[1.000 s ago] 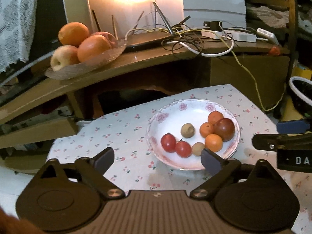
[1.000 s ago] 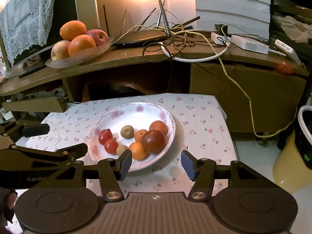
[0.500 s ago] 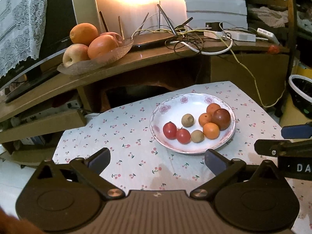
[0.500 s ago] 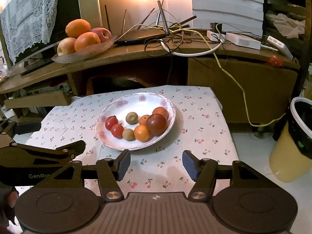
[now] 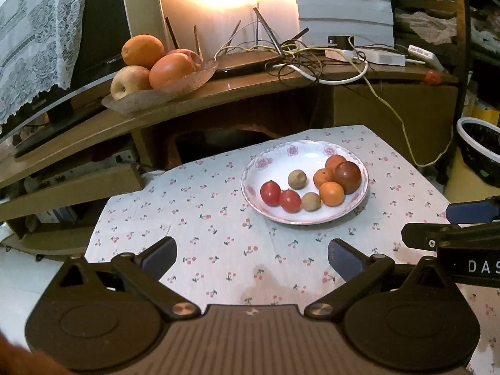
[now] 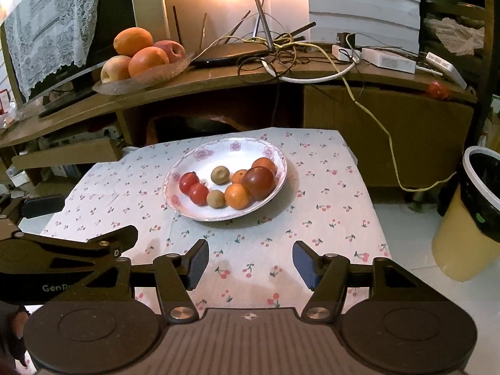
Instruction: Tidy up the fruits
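Change: both grippers sit farther back from the plate (image 5: 304,218) than a second ago; plate looks smaller and more cloth shows in front of it in both wrist views. Fruit layout on the plate unchanged.
Left gripper (image 5: 252,257): fingers spread wide, empty, hovering over the near part of the bench (image 5: 193,218).
Right gripper (image 6: 250,264): fingers released, nothing between them, also short of the plate.
Fruits: all in the flowered plate; two red tomatoes (image 6: 193,187) at left, two small brown fruits (image 6: 220,175) in the middle, three small oranges (image 6: 237,196) and one dark red plum (image 6: 258,182) bunched at right, like with like.
Meaning: sorted-looking plate plus retreating empty grippers fits a finished tidy-up; could equally be a pause before regrouping. Cannot settle which.
Surface: bench covered by pale cloth with cherry print, faint damp-looking stain near the front edge.
Room: wooden shelf (image 6: 218,78) behind with a glass dish of large oranges and apples (image 6: 140,56), tangled cables, router, TV under lace; lone red fruit (image 6: 437,90) at shelf's right end; bin (image 6: 468,212) on floor at right. Warm glare on back wall.
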A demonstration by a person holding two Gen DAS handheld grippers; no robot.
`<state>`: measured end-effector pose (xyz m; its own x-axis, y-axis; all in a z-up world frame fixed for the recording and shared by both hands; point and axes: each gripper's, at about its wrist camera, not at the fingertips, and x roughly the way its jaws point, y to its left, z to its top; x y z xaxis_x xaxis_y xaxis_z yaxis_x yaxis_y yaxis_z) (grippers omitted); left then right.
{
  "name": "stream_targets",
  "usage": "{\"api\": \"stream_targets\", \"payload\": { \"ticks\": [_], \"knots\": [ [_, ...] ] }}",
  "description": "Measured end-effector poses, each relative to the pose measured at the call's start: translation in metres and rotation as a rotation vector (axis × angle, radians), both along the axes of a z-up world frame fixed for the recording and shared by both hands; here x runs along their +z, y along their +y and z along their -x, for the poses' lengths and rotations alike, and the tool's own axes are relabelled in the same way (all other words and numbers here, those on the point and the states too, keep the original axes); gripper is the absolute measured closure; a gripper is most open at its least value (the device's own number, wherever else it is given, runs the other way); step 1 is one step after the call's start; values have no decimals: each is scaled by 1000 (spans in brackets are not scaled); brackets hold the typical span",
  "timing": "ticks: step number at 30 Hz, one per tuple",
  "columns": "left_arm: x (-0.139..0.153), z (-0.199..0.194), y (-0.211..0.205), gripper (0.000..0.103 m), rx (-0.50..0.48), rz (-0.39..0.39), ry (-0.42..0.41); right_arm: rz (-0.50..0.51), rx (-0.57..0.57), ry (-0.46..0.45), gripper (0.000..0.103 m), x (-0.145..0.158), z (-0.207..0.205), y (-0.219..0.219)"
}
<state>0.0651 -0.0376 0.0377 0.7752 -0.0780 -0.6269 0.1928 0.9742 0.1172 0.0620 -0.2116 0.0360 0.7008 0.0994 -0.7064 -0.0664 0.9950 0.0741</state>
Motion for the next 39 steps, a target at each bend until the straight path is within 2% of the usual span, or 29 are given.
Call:
{"api": "stream_targets", "payload": {
  "ticks": [20, 39],
  "knots": [
    [2, 42, 11, 0, 33, -8, -5, -30, 7, 26, 42, 2, 42, 12],
    [0, 62, 17, 0, 76, -26, 1, -30, 15, 42, 42, 0, 62, 22]
  ]
}}
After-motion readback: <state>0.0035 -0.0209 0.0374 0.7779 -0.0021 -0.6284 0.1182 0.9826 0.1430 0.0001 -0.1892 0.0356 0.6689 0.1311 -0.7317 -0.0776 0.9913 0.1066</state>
